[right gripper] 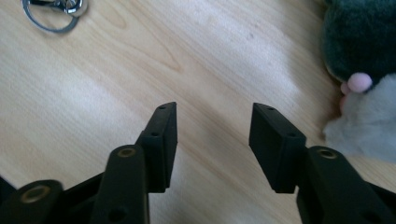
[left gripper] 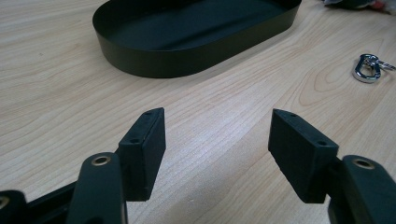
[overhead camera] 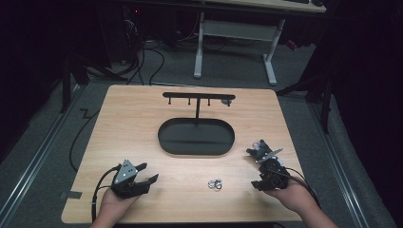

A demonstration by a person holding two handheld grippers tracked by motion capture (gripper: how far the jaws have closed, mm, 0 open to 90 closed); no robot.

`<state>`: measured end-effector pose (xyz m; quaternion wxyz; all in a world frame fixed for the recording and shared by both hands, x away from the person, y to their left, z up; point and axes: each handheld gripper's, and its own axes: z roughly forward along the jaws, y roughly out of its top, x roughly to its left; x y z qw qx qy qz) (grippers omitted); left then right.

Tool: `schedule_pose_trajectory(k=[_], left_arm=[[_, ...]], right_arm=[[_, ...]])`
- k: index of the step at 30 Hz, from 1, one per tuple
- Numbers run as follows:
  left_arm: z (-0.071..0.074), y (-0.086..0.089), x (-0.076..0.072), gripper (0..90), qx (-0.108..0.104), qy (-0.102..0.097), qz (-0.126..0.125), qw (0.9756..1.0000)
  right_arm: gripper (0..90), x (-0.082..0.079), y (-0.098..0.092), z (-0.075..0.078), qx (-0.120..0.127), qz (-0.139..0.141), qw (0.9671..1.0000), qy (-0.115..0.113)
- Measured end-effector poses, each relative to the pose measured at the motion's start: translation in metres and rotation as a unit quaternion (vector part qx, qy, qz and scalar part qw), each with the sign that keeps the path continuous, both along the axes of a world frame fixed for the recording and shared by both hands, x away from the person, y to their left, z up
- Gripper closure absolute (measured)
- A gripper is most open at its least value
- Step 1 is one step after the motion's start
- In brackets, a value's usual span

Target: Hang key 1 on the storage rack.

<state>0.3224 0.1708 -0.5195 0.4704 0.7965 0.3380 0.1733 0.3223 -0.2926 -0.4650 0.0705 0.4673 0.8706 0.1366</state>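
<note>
Both hand-held grippers empty over the surface (overhead camera: 142, 199).
Left hand-held gripper (left gripper: 217, 140) gapes wide; right hand-held gripper (right gripper: 213, 135) stands open beside the plush toy (right gripper: 369, 70), keyring (overhead camera: 215, 184) between them.

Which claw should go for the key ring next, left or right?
Probably the right claw. Its jaws stand open with nothing between them, and the key ring lies closer to it. The left claw, also open, sits farther off across bare table.

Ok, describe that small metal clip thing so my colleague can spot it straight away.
Start at the black oval tray in the middle of the wooden table. Nearer the person, between the two grippers, lies the keyring on bare wood. It is the only shiny silver item: a snap clip joined to a ring.
</note>
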Motion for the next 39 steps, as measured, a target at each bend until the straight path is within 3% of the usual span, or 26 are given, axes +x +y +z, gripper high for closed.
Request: schedule_pose_trajectory(k=[3,6,10,17,29,39], left_arm=[[0.0,0.0,0.0,37.3,0.001,0.001,-0.001,1.0],[0.0,0.0,0.0,37.3,0.002,0.001,-0.002,1.0],[0.0,0.001,0.001,37.3,0.001,0.002,-0.001,1.0],[-0.001,0.0,0.002,37.3,0.001,0.004,-0.002,1.0],[-0.001,0.001,0.002,37.2,0.002,0.003,-0.006,1.0],[-0.001,0.0,0.002,37.1,0.007,0.002,-0.009,0.9999]], right_arm=[[39.6,0.0,-0.011,0.006,-0.002,-0.004,0.9998,0.019],[36.4,-0.001,-0.017,0.01,0.0,-0.01,0.9996,0.026],[32.1,0.0,-0.035,0.019,-0.008,-0.016,0.9997,0.017],[28.5,0.007,-0.048,0.024,-0.012,-0.033,0.9993,0.014],[25.6,0.038,-0.06,0.02,-0.041,-0.042,0.9983,0.008],[26.8,0.054,-0.062,0.005,-0.033,-0.04,0.9985,0.019]])
